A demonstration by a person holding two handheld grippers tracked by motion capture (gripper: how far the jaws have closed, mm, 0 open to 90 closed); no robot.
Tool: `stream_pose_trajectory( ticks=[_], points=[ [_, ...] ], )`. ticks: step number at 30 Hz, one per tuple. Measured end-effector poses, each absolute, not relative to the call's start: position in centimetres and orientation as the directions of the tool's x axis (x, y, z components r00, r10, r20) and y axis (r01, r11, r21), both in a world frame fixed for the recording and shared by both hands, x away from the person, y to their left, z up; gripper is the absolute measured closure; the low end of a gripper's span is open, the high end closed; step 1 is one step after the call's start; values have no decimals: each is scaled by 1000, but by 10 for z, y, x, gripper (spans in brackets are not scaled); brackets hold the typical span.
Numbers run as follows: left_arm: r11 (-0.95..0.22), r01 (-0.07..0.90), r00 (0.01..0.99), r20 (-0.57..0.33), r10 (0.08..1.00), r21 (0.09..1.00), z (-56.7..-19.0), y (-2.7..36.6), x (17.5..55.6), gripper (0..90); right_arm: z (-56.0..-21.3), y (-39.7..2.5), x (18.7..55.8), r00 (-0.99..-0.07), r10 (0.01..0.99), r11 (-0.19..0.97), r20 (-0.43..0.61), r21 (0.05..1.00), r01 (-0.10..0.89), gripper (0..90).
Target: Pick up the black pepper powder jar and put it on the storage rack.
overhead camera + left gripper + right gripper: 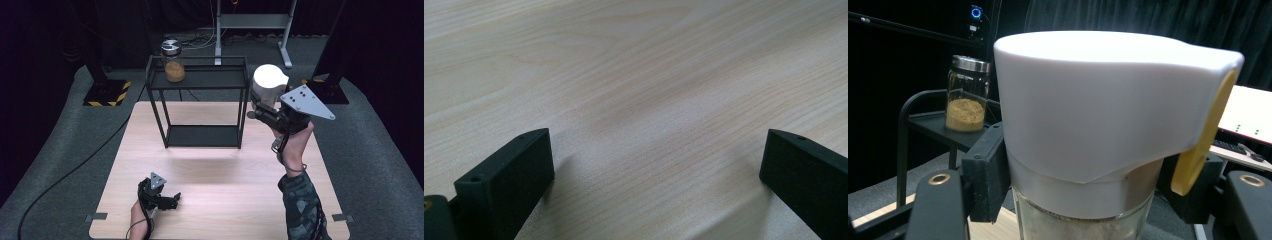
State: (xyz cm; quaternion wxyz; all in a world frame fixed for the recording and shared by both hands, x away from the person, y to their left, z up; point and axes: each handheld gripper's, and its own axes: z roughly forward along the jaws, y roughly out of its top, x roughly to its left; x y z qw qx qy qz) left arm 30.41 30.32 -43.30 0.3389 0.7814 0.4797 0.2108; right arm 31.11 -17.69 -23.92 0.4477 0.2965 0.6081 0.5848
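Observation:
My right gripper [262,107] is shut on a glass jar with a white lid [268,82], held in the air just right of the black shelf [197,80]. In the right gripper view the white-lidded jar [1088,125] sits between the two black jaws; the lid has a yellow tab [1198,150] on its right. A second glass jar with a metal lid [173,61] stands on the shelf's top left, holding tan powder; this metal-lidded jar [966,94] shows behind. My left gripper [172,200] rests open low over the wooden table [215,170], nothing between its jaws [654,165].
The black wire shelf has an empty lower tier [202,136] and stands at the table's far middle. A black cable [65,175] runs over the grey floor at left. A metal stand [252,22] is behind the shelf.

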Motion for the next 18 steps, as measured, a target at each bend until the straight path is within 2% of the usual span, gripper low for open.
stream_pose_trajectory(
  ticks=[18],
  points=[
    [-312, 606, 453, 5, 891, 731, -433, 303, 304, 4, -219, -169, 337, -442, 880, 117, -172, 982, -149, 296]
  ],
)
